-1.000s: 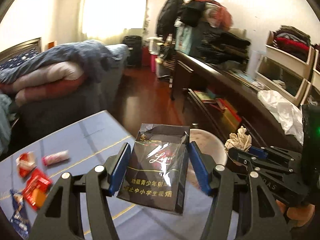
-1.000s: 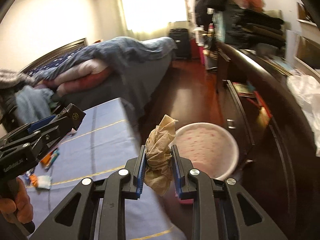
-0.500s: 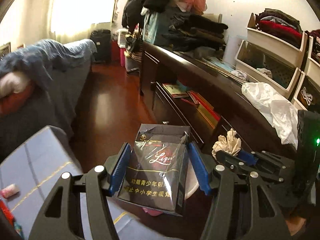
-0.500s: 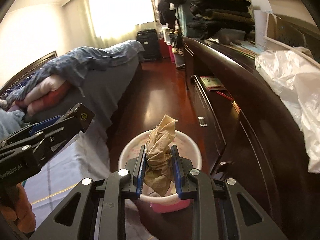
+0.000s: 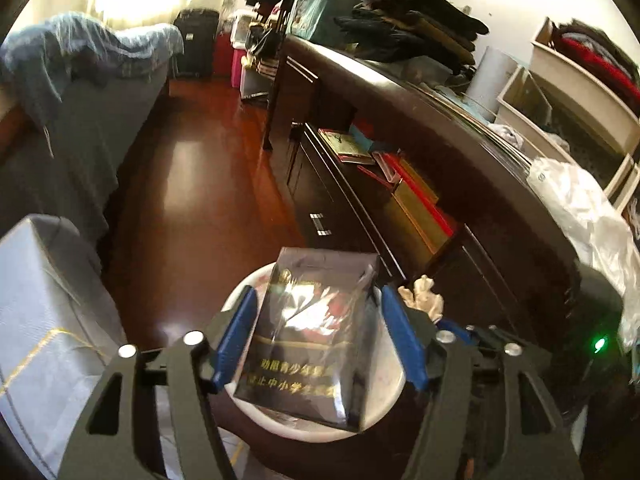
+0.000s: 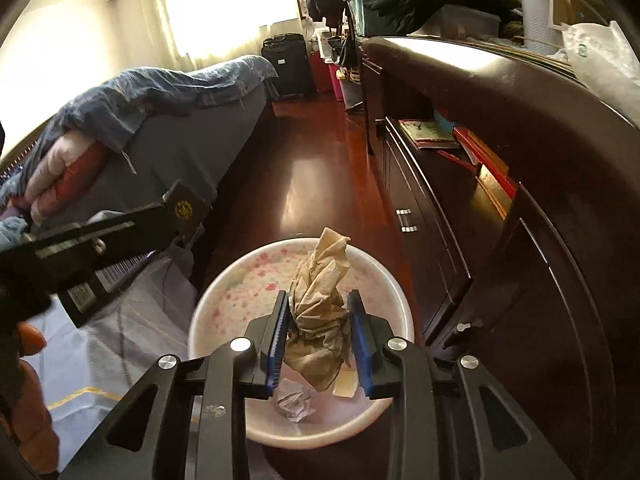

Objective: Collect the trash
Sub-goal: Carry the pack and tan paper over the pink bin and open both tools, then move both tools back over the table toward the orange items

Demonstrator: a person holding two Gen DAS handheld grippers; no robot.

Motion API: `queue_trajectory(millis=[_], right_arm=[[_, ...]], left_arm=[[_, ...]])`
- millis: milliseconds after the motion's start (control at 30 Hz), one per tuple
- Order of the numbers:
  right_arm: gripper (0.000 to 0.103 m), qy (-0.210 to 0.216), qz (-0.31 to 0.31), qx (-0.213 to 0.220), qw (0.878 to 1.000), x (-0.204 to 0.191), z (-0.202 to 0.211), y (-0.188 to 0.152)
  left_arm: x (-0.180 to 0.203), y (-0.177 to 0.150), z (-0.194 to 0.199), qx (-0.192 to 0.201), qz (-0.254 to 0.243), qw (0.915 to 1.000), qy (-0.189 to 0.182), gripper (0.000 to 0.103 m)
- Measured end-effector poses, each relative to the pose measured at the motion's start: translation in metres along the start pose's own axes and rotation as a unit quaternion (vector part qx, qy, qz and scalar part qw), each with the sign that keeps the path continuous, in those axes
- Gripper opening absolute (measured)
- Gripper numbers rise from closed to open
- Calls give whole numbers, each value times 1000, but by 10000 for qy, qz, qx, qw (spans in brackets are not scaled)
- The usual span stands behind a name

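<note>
Dark floorboards beside a dresser (image 6: 520,184) carry a pale bin (image 6: 224,280), over whose mouth both loads are held. The pack (image 5: 316,336) hangs loose between the opening jaws of the left gripper (image 5: 316,336), a gap visible at each pad, and the tissue (image 6: 320,300) sits between the parting jaws of the right gripper (image 6: 319,338). Both are best kept centred over the bin until the pieces are dropped clear of its rim.
</note>
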State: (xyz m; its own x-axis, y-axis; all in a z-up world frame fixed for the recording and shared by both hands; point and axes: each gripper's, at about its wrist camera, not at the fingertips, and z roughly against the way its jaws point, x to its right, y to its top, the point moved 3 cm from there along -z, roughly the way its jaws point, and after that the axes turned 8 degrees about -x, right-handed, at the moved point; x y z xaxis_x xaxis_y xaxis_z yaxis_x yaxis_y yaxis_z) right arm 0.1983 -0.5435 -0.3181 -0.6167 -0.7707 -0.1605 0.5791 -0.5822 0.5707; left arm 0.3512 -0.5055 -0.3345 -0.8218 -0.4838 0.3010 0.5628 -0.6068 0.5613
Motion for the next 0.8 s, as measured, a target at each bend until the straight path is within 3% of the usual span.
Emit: queue_trajectory(millis=[100,333,600,800], right_arm=[[46,-12,-31,23,10000,1,-4,0],[54,-146,34,26,9999,-5,4,-4],[62,-72,123,-16,9999,-28,36,-14],[69,292,498,-33,9983,-78,68,-31]], left_arm=[[-3,1,-1,83,74,9998,-152,86],[-4,0,20,298,84,9995,-40,88],[-16,-26,95,758,186,9923,958,93],[-52,-69,162,977,658,9752,1873,96]])
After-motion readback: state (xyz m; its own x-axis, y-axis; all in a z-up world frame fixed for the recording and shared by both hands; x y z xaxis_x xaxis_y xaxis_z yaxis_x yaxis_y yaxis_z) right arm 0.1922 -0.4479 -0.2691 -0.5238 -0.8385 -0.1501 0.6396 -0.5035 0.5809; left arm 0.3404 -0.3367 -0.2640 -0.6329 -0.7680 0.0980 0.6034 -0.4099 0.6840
